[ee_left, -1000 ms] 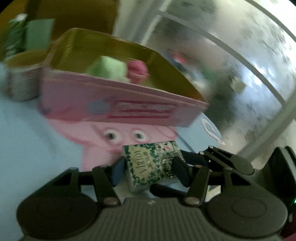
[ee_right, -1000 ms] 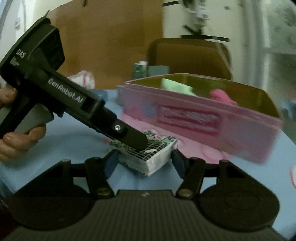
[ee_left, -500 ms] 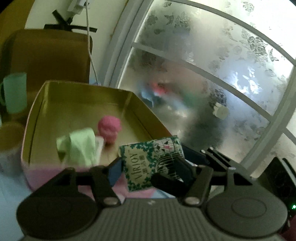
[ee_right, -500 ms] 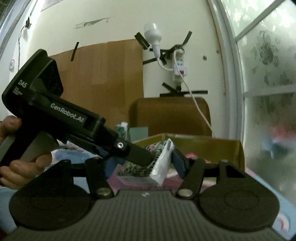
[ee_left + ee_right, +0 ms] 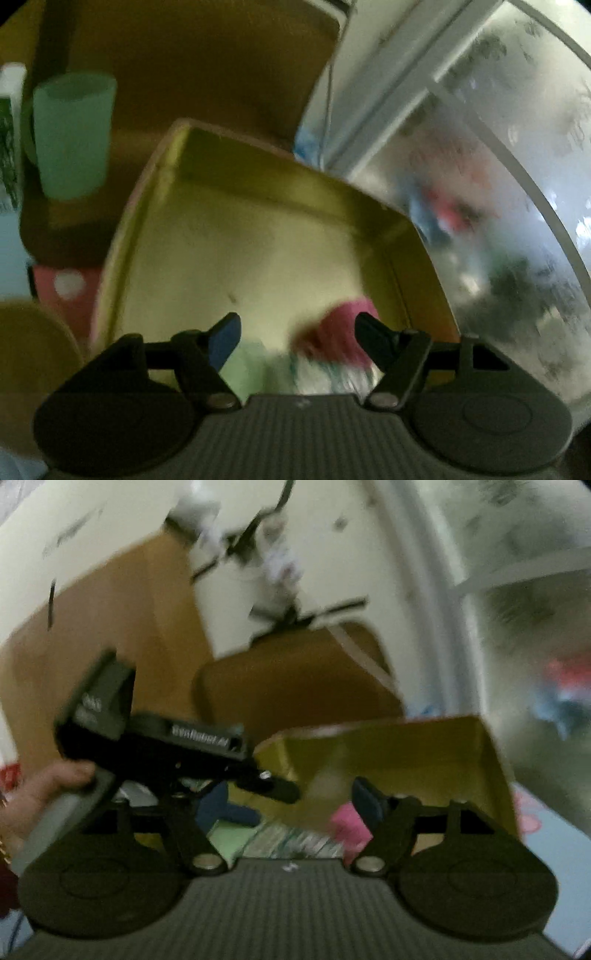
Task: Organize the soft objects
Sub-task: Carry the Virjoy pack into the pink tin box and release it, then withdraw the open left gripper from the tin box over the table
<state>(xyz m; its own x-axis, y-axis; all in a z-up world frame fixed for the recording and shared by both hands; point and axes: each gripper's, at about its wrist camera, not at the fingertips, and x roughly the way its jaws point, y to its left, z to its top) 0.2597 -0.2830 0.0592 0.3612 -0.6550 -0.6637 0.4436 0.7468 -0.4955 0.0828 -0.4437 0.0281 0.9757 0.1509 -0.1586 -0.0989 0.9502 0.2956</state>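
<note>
A pink tin box with a gold inside [image 5: 258,236] lies open under both grippers; it also shows in the right wrist view [image 5: 424,753]. In it lie a light green soft thing [image 5: 247,373], a pink soft thing [image 5: 336,336] and the green-and-white tissue pack [image 5: 332,376]; the pack [image 5: 291,843] lies blurred below the fingers. My left gripper [image 5: 295,334] is open above the box, holding nothing. My right gripper [image 5: 291,805] is open too, beside the left one [image 5: 155,746].
A mint green cup [image 5: 70,133] and a round tin [image 5: 33,354] stand left of the box. A brown chair back [image 5: 295,679] is behind it. A frosted window [image 5: 498,184] is on the right. The tablecloth [image 5: 546,834] is blue.
Both grippers carried the tissue pack up from the table and over the box, then opened. The pack has dropped into the box beside the green and pink things.
</note>
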